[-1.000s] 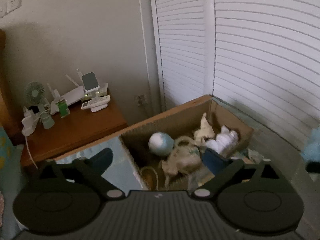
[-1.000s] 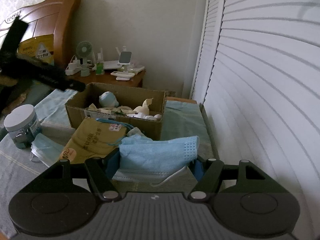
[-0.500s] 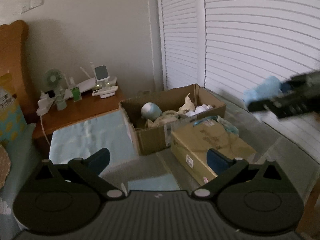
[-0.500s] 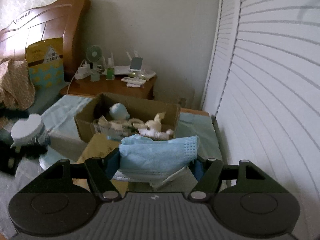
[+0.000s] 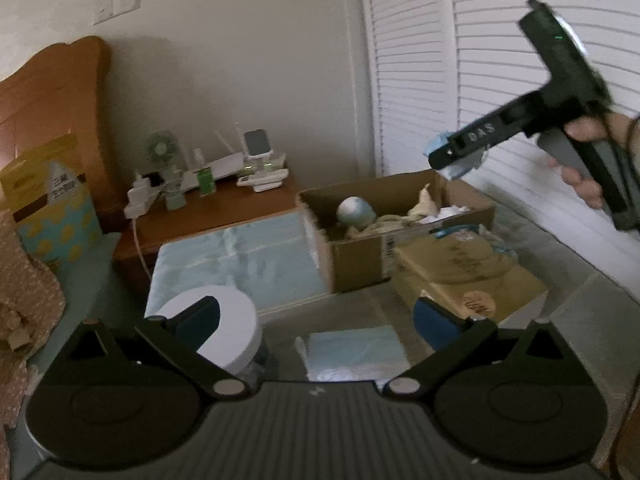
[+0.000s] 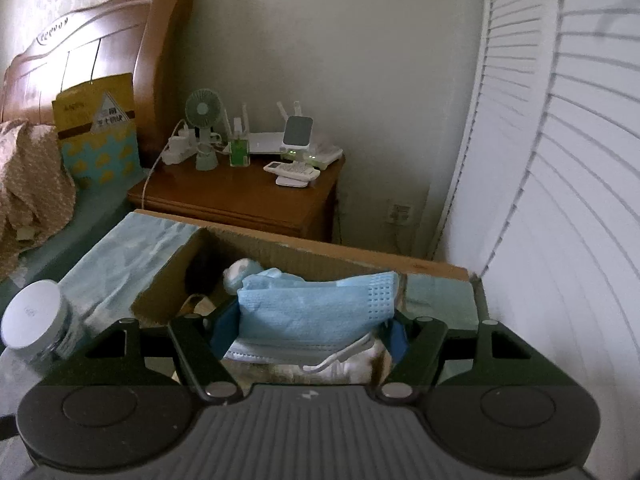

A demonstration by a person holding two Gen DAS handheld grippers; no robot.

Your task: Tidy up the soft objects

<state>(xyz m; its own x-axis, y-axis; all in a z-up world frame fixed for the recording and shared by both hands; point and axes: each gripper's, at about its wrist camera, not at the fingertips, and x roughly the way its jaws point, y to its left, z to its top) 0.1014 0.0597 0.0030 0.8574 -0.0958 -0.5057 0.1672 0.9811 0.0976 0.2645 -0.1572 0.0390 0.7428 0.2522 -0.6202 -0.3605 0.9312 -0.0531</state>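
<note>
Mask carried over the box, left tongs idle.

Left wrist view: the left gripper (image 5: pixel 316 320) stands apart, empty, low over the bed; the right gripper (image 5: pixel 454 156), lettered "DAS", hangs above the cardboard box (image 5: pixel 360 256), nearer it.
Right wrist view: the right gripper (image 6: pixel 308 332) is clamped on the blue face mask (image 6: pixel 316 312), long axis crosswise between the pads, box directly beneath.

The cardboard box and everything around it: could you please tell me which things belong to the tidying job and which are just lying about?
Job:
face mask, held in the right gripper
cardboard box of soft toys
spare mask lying flat

Lying about:
white-lidded jar
desk fan
router
yellow packet
</note>
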